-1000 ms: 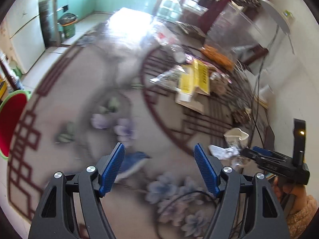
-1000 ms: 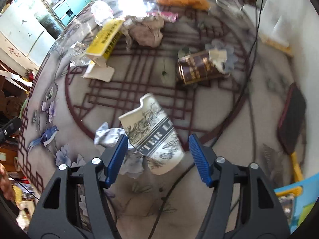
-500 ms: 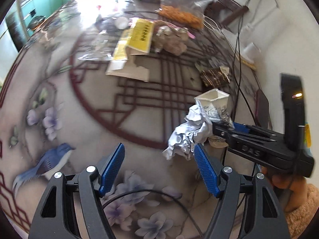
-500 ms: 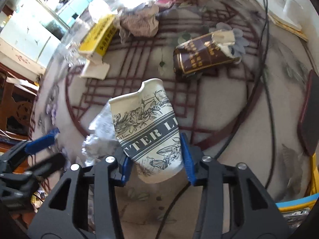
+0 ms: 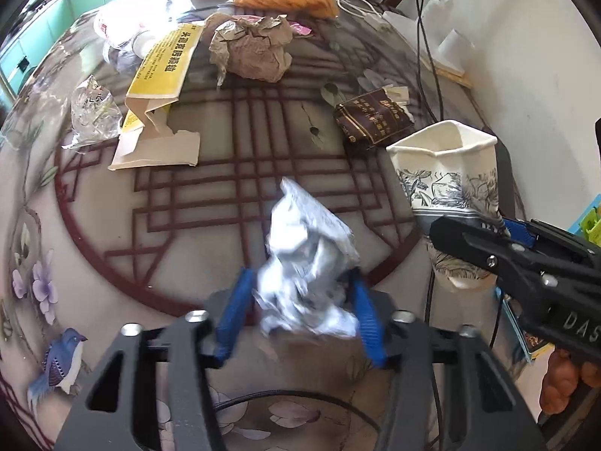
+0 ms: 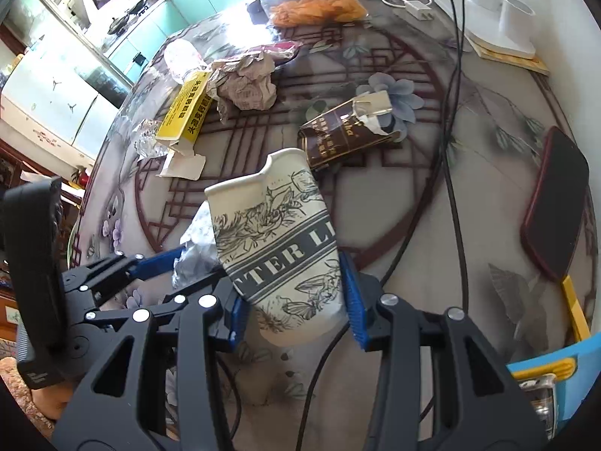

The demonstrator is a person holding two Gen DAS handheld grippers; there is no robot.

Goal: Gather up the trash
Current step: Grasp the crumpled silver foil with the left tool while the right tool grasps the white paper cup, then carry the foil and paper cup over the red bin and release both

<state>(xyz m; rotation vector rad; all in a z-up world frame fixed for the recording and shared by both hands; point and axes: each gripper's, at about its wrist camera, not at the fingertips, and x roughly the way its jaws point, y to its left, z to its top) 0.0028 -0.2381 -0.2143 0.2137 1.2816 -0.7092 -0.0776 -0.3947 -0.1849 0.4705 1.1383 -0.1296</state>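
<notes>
Left tool (image 5: pixel 300 312) with jaws just drawn in, pinching the crumpled silver wrapper (image 5: pixel 310 263) above the near part of the patterned worktop (image 5: pixel 225 188). Right tool (image 6: pixel 291 300) clamped on the dented paper cup (image 6: pixel 278 248), just right of the wrapper. Far left: yellow carton (image 5: pixel 161 64); far centre: crumpled brown paper (image 5: pixel 251 49); far right: brown packet (image 5: pixel 373 120).

A crumpled silver-white wrapper (image 5: pixel 308 263) stood bunched between blue pads just above the worktop (image 5: pixel 233 173). Beside it a dented paper cup (image 6: pixel 278 248), cream with dark botanical print and block letters, was tilted with its creased mouth up. Farther off lay a torn yellow carton (image 5: pixel 157 75), a brown paper wad (image 5: pixel 251 49) and a flattened brown pack (image 5: pixel 372 120).
</notes>
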